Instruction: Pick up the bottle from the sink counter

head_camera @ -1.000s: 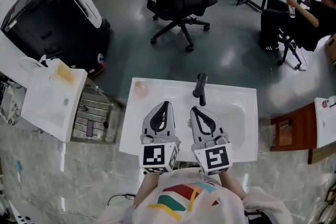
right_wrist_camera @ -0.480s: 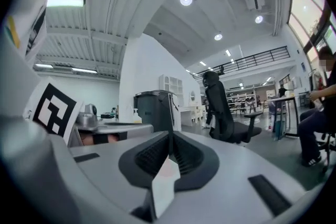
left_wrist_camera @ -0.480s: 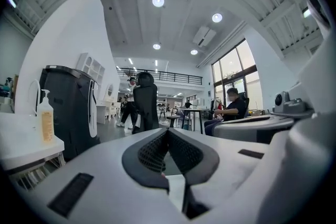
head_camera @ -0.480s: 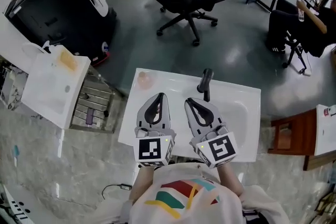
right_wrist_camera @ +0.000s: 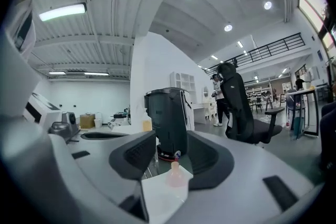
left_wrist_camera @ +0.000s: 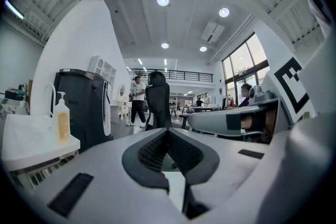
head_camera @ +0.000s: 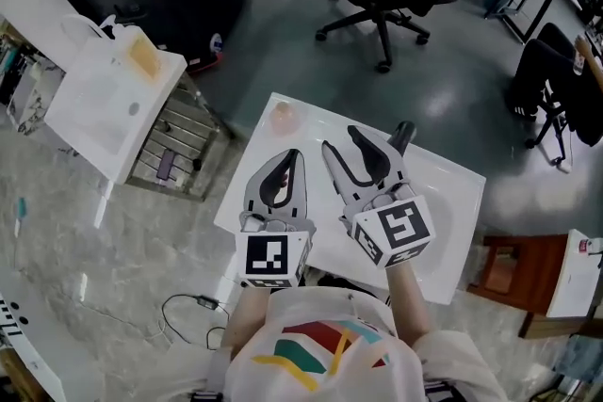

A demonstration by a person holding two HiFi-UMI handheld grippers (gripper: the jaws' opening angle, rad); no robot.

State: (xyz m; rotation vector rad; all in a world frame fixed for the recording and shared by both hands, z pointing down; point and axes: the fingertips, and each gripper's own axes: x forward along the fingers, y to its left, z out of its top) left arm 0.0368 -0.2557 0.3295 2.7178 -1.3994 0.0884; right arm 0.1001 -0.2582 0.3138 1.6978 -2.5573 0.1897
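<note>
Change: the right tongs (head_camera: 341, 141) are opening, their jaws standing partly apart with nothing pressed between them.
Meaning for the task: this reads as readying for the grasp. The pick-up itself is not yet begun and the bottle is untouched.
Bottle: the small pinkish bottle (head_camera: 283, 118) stands upright on the white tabletop (head_camera: 311, 122), ahead of the right tongs and a little to their left. In the right gripper view it sits low in the gap between the two jaws (right_wrist_camera: 174, 174), but farther out, clear of both pads.
Left tongs: the left tongs (head_camera: 295, 152) are closed tip to tip and empty, hanging beside the right pair, with the bottle just ahead of their tips.
Bottle contents: translucent, and I cannot tell whether anything is in it.
Basin: the sink basin (head_camera: 443, 202) lies to the right of the right tongs, behind the faucet (head_camera: 400, 136); the part that shows holds nothing.
Next move, as I judge it: bring the right tongs forward and leftward until the jaws flank the bottle, then close.
</note>
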